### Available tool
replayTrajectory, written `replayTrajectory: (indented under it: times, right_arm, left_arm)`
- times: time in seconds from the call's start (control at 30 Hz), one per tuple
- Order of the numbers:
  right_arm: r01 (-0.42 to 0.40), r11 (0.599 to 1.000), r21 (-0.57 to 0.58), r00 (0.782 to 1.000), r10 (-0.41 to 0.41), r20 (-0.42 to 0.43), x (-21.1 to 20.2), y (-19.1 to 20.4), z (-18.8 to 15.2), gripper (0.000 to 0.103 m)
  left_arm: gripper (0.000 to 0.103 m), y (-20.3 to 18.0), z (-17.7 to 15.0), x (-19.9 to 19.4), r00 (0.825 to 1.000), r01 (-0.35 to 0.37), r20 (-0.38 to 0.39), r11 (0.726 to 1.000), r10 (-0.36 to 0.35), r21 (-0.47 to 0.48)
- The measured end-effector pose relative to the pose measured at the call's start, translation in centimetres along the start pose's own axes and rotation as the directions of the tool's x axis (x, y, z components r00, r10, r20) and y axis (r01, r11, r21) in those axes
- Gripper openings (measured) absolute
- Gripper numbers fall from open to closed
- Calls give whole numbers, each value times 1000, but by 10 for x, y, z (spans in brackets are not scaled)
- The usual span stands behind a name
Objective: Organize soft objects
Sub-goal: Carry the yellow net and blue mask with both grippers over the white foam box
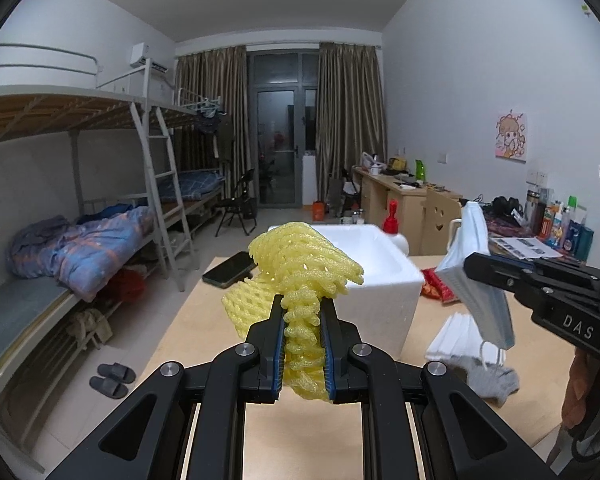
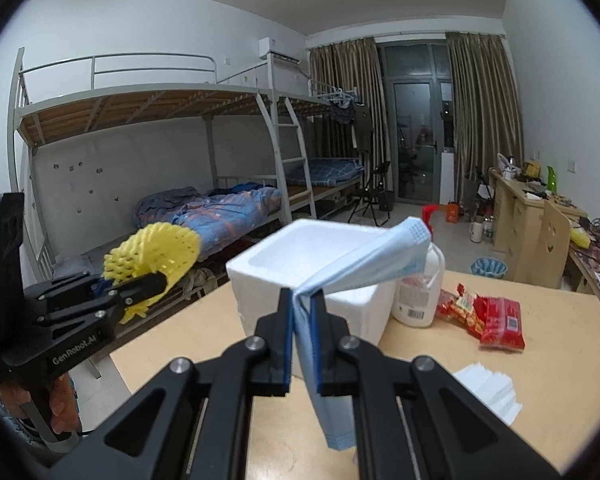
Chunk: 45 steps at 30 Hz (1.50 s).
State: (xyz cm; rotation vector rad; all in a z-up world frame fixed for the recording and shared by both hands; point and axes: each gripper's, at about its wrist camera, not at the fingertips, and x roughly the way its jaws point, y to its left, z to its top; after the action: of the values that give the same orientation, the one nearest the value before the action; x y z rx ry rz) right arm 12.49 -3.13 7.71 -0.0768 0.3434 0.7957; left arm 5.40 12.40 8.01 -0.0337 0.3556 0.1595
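**Inspector A:** Slippers (image 1: pixel 112 379) on the floor and the bunk bed (image 1: pixel 80 184) lie far left in the left wrist view; we set them aside. Next comes the left gripper (image 1: pixel 303 344), its jaws clamped on a yellow foam net (image 1: pixel 300 276) that is crushed between the pads and held above the table (image 1: pixel 188 320).

**Inspector B:** Agreed. Just behind the net stands the white foam box (image 1: pixel 372 264), open at the top. Further right, the right gripper (image 2: pixel 302 340) is closed on a blue face mask (image 2: pixel 364 268), which hangs up and over toward the box rim.

**Inspector A:** We judge the step as carrying: both soft things are lifted and not yet in the box. The next move calls for bringing each over the opening, then letting go, one after the other so the grippers do not collide.

**Inspector B:** On coverage: only the left view shows the phone (image 1: pixel 230 270), a grey glove (image 1: pixel 490 380) and the mask's ear loops dangling. Only the right view shows the red snack packets (image 2: pixel 488 316) fully, the white bottle (image 2: pixel 418 292) beside the box, and the box's empty inside.
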Motion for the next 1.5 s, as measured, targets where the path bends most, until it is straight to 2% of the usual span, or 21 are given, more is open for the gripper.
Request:
replayTrajectory:
  times: [0.2,0.5,0.97,1.5]
  right_arm:
    - [-9,1000,-14,1000,9,9,8,0,25,10]
    - [5,999,-36,1000,-4,11,26,-3,54,10]
    - [-22,998,-65,998,17,-65,58,6,69,10]
    - [-29,997,-76,993,20,-112,96,-5,77,11]
  left_arm:
    - [16,-6,31,11,999,34,-3,999,-34,19]
    - [16,-13,67,32,999,48,-5,998,-48,41]
    - [16,-8,89,73,989,110,-100,993,-106,36]
    - [16,-4,93,135,975,119,-190,992,-112,29]
